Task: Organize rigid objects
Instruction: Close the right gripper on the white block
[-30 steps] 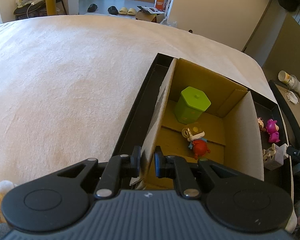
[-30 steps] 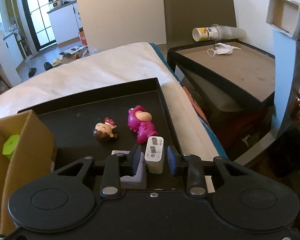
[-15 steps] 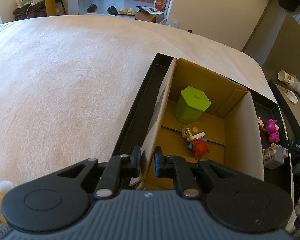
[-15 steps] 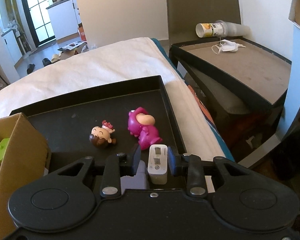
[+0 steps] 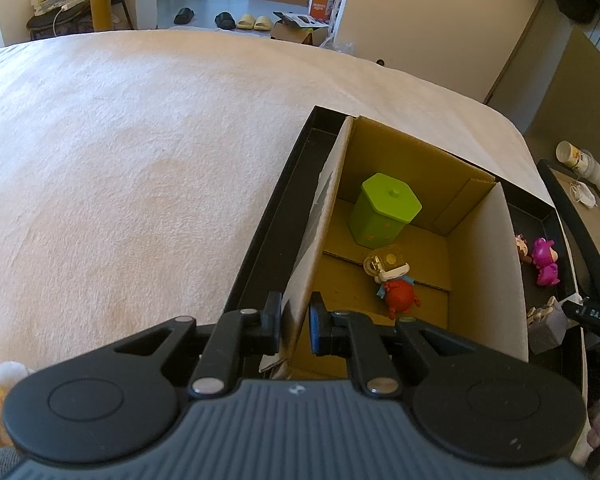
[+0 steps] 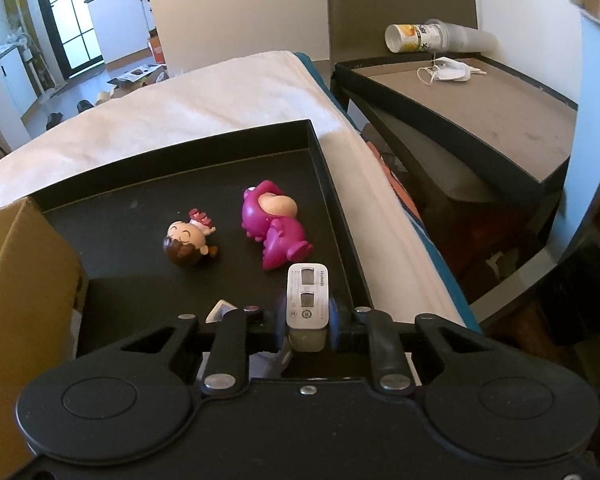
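Right gripper (image 6: 307,316) has just clamped the white charger (image 6: 307,300), at 5 o'clock from the pink dinosaur (image 6: 272,226), ready for boxing; left gripper (image 5: 294,318) stays pinched on the cardboard box (image 5: 484,276) wall.

Cardboard box (image 5: 412,208) stands open-topped in the left part of the black tray (image 5: 260,240); entry from above is unblocked. Its floor holds a green hexagonal container (image 5: 384,210) at the far side and a red figure (image 5: 398,296) with a clear keychain piece nearer; bare cardboard lies right of both.

The box's left wall is pinched by the left gripper (image 5: 294,316), leaving only a narrow strip of tray beside it.

On the open tray floor (image 6: 140,288), a brown-haired doll (image 6: 188,242) and a magenta toy (image 6: 274,228) lie near each other mid-floor. The far strip and near left patch are bare. The tray's right rim runs close beside the white charger (image 6: 307,300).
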`<state>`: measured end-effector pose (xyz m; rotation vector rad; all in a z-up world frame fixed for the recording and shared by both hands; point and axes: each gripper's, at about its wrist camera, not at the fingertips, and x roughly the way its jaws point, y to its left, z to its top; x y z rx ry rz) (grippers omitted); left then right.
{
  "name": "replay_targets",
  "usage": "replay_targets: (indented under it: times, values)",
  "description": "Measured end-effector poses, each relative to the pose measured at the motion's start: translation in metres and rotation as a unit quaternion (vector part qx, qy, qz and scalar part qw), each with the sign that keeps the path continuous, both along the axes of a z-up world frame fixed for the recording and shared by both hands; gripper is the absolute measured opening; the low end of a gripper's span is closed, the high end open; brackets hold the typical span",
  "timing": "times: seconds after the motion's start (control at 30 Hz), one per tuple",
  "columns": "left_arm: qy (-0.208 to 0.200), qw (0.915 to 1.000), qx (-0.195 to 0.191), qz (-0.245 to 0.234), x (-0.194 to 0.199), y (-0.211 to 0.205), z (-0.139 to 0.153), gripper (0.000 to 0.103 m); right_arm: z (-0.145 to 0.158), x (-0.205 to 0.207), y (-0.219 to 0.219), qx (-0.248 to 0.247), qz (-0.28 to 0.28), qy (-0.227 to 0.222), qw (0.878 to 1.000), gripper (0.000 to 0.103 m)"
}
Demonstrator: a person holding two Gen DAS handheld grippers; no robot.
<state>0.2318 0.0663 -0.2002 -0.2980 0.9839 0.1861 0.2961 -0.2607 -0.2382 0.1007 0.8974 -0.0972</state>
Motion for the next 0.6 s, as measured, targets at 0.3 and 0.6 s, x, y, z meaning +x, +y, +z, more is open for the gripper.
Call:
replay_targets:
  times: [0.3, 0.6]
  values:
    - [-0.002, 1.0000, 0.000, -0.002, -0.001, 0.000, 0.000, 0.013, 0.024, -0.018, 0.003, 0.014, 0.009, -0.016, 1.000, 0.020]
    - [-0.005, 1.0000, 0.000, -0.004, -0.002, 0.001, 0.001, 0.013, 0.053, -0.032, 0.020, 0.020, 0.037, -0.041, 0.998, 0.020]
